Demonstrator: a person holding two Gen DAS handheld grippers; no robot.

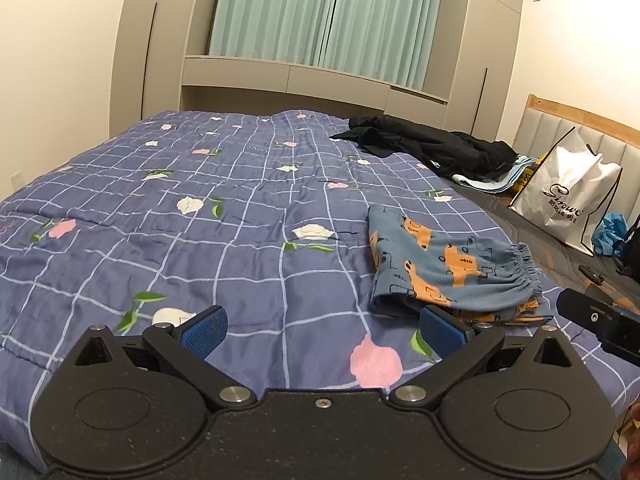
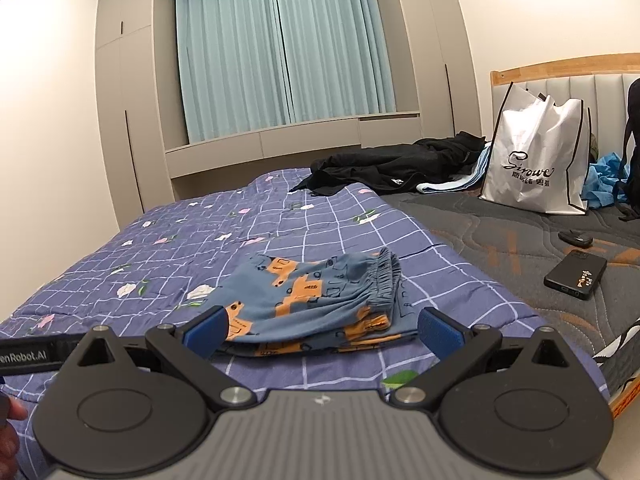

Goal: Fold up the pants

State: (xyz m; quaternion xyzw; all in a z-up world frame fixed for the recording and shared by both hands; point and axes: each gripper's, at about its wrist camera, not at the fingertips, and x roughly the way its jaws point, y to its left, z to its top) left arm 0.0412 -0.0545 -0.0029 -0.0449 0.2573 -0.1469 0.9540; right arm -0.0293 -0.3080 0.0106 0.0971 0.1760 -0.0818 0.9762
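Note:
Small blue pants (image 1: 444,268) with an orange vehicle print lie folded in a compact stack on the blue checked floral quilt (image 1: 200,216). Their elastic waistband faces right. In the right wrist view the same pants (image 2: 308,300) rest just beyond my fingers. My left gripper (image 1: 322,330) is open, hovering over the quilt to the left of the pants, holding nothing. My right gripper (image 2: 320,332) is open too, its blue pads (image 2: 436,334) spread in front of the stack's near edge, apart from the cloth.
Black clothing (image 2: 396,164) and light blue cloth lie at the far end of the bed. A white shopping bag (image 2: 536,160) stands by the padded headboard. A black phone (image 2: 576,274) and a small dark object (image 2: 576,238) lie on the bare grey mattress at right.

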